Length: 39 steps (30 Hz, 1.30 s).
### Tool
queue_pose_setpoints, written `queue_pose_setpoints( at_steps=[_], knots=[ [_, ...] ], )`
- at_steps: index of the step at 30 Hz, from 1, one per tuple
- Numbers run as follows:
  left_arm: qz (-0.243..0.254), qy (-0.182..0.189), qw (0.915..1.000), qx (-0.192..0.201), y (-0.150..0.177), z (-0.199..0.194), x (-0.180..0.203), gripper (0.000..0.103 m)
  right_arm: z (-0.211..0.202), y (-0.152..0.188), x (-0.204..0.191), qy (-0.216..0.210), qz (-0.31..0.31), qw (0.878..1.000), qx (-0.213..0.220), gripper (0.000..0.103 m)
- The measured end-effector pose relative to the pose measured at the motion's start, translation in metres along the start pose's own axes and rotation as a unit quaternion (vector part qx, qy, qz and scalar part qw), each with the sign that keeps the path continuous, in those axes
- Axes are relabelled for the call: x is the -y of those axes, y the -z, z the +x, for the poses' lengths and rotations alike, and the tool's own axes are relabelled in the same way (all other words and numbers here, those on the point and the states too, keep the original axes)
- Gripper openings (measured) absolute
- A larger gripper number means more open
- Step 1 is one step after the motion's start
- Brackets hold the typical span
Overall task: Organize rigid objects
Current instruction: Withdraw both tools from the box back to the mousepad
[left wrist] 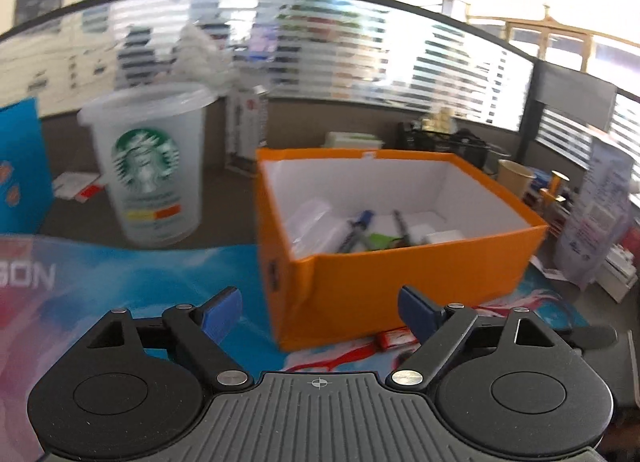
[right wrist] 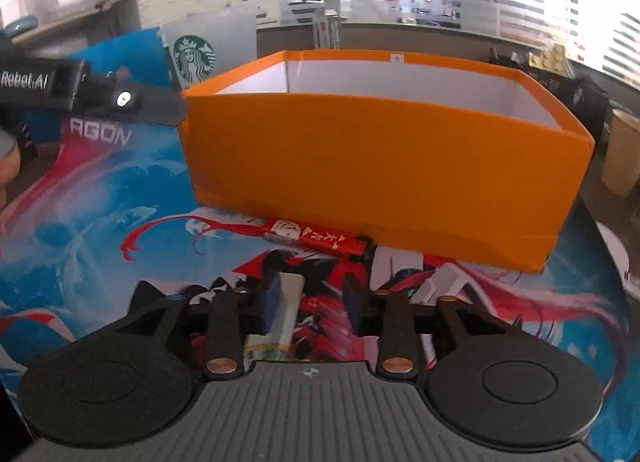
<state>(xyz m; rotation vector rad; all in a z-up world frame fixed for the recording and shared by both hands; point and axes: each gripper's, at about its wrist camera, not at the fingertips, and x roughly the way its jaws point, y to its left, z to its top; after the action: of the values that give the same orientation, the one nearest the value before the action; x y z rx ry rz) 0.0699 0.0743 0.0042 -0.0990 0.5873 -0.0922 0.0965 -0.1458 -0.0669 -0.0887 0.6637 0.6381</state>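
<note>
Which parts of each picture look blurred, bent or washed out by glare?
Left wrist view: the cup and the pens in the box are motion-smeared; the partition top bows into an arc; windows at upper right blow out white. Right wrist view: sharper, the red packet legible; the box's edges bulge; the blinds behind glare bright.

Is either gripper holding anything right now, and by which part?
Left gripper: open, empty. Right gripper: a white object sits between its fingers; a firm hold can't be told.
</note>
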Motion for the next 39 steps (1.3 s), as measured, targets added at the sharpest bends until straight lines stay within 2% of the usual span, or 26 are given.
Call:
queue_pose_setpoints(
  at_steps=[3, 5, 6, 7, 9, 10, 15, 16, 19, 24, 27, 30, 34, 36, 38, 39],
  knots=[
    [-0.024, -0.002, 0.9996, -0.011, 0.001, 0.004, -0.012, 0.087, 0.004, 0.004, -0.020, -0.073, -0.026, 0.997, -0.004, 0.037],
    [-0.023, -0.003, 0.9997, -0.011, 0.004, 0.003, -0.015, 0.087, 0.004, 0.000, -0.012, -0.101, 0.014, 0.995, 0.006, 0.034],
    [-0.022, -0.004, 0.9997, -0.012, 0.005, 0.002, -0.016, 0.088, 0.004, -0.003, -0.005, -0.088, 0.029, 0.996, 0.014, 0.034],
    [-0.022, -0.003, 0.9997, -0.013, 0.007, 0.002, -0.016, 0.088, 0.005, -0.006, 0.002, -0.058, 0.032, 0.998, 0.021, 0.035],
    [-0.023, -0.001, 0.9996, -0.017, 0.009, 0.004, -0.018, 0.088, 0.006, -0.011, 0.013, 0.005, 0.020, 0.999, 0.032, 0.035],
    [-0.025, -0.001, 0.9995, -0.019, 0.011, 0.005, -0.019, 0.088, 0.010, -0.013, 0.016, 0.020, 0.016, 0.999, 0.031, 0.036],
    [-0.030, 0.003, 0.9991, -0.031, 0.018, 0.006, -0.021, 0.088, 0.030, -0.020, 0.031, 0.027, 0.047, 0.998, 0.022, 0.039],
    [-0.029, 0.004, 0.9991, -0.030, 0.019, 0.006, -0.022, 0.088, 0.031, -0.020, 0.028, 0.020, 0.042, 0.999, 0.021, 0.042],
    [-0.025, 0.001, 0.9993, -0.026, 0.020, 0.002, -0.022, 0.088, 0.031, -0.016, 0.006, -0.067, -0.001, 0.998, 0.013, 0.039],
    [-0.006, 0.001, 0.9999, -0.015, 0.024, -0.009, -0.029, 0.087, 0.026, -0.019, -0.004, -0.047, -0.044, 0.998, 0.021, 0.040],
    [0.000, -0.006, 0.9998, -0.017, 0.029, -0.013, -0.035, 0.087, 0.027, -0.019, -0.011, -0.079, -0.093, 0.992, 0.015, 0.041],
    [-0.024, -0.018, 0.9992, -0.025, 0.032, -0.014, -0.046, 0.087, 0.027, -0.022, -0.024, -0.115, -0.137, 0.984, 0.016, 0.042],
    [-0.029, -0.021, 0.9991, -0.024, 0.034, -0.019, -0.050, 0.087, 0.046, -0.033, -0.039, -0.138, -0.171, 0.975, 0.000, 0.043],
    [-0.025, -0.019, 0.9993, -0.023, 0.035, -0.022, -0.050, 0.087, 0.061, -0.038, -0.043, -0.133, -0.169, 0.976, -0.035, 0.036],
    [-0.018, -0.014, 0.9995, -0.022, 0.037, -0.024, -0.049, 0.087, 0.064, -0.039, -0.046, -0.113, -0.156, 0.981, -0.033, 0.021],
    [-0.011, -0.009, 0.9997, -0.021, 0.038, -0.025, -0.048, 0.087, 0.063, -0.040, -0.046, -0.102, -0.152, 0.982, -0.035, 0.019]
  ],
)
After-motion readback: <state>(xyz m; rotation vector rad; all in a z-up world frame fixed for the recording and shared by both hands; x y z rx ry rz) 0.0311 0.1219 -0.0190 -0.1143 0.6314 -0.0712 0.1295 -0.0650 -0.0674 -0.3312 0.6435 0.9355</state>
